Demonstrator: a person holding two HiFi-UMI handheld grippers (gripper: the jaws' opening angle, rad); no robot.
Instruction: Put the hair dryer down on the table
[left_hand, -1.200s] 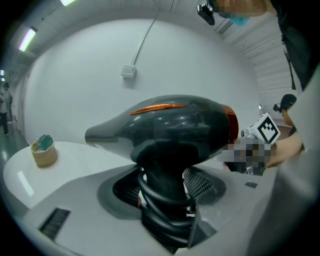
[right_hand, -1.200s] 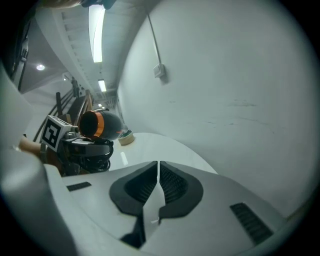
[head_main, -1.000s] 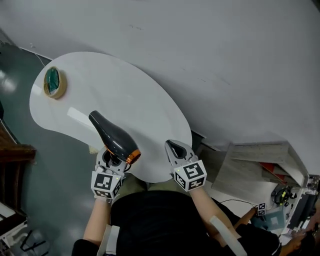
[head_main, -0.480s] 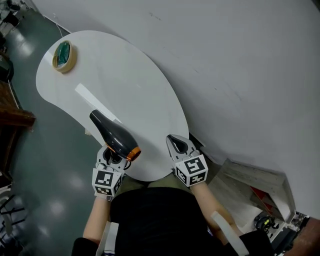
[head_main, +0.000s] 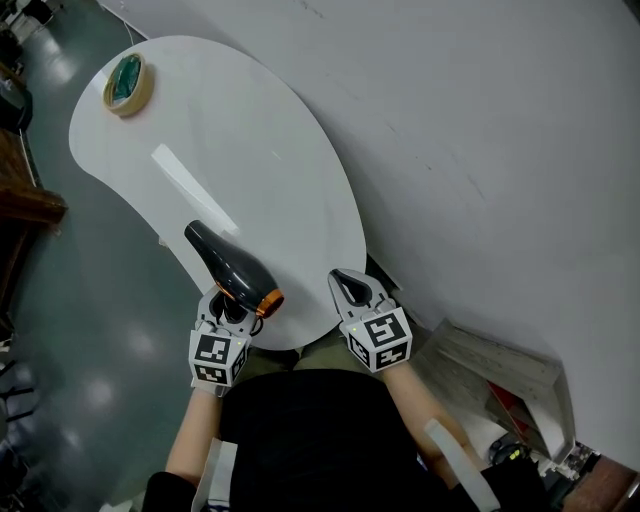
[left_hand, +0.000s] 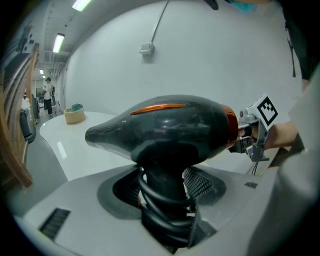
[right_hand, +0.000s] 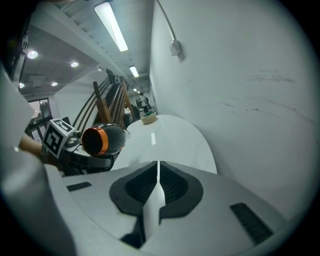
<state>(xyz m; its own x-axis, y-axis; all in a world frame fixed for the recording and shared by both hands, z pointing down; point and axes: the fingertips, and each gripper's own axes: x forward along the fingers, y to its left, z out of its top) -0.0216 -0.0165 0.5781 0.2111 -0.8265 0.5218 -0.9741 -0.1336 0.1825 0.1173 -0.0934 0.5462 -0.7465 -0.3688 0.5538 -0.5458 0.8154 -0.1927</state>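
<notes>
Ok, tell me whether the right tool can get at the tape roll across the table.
Probably, with a long stretch: the right tool is shut and empty, and only bare table lies between it and the tape roll.

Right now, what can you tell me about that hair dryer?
The hair dryer is glossy dark plastic, with a tapering nozzle and an orange ring at its rear end. A black cord is coiled round its handle. The left gripper clamps that handle, holding the body roughly level over the near edge of the white table, nozzle pointing away from the person.
</notes>
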